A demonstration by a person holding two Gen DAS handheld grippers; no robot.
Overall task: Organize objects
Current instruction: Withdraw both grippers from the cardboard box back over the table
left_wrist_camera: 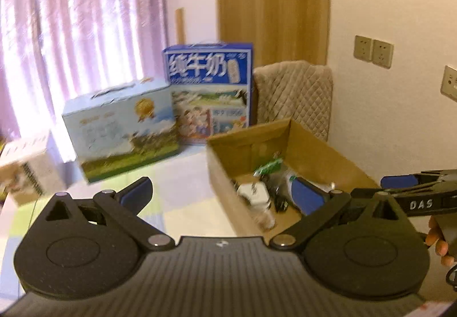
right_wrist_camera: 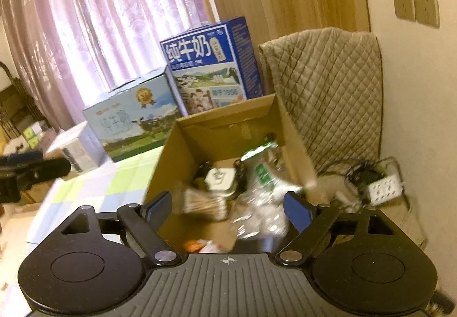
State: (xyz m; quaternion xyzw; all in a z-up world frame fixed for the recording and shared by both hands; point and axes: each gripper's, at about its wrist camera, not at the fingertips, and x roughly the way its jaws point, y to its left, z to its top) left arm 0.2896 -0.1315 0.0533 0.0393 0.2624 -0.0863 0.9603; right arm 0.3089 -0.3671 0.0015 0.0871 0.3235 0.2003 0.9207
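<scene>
An open cardboard box stands on the table and holds loose items. Among them are a white plug adapter, a clear bottle with a green label, a pack of thin wooden sticks and black cables. My right gripper hovers open over the box, just above the blurred bottle, with nothing between its fingers. My left gripper is open and empty at the box's left front corner. The right gripper shows from the side, over the box's right wall.
Behind the box stand a blue milk carton, a pale blue carton and a small box. A chair with a quilted cover is at the back right. A white power strip with cables lies right of the box.
</scene>
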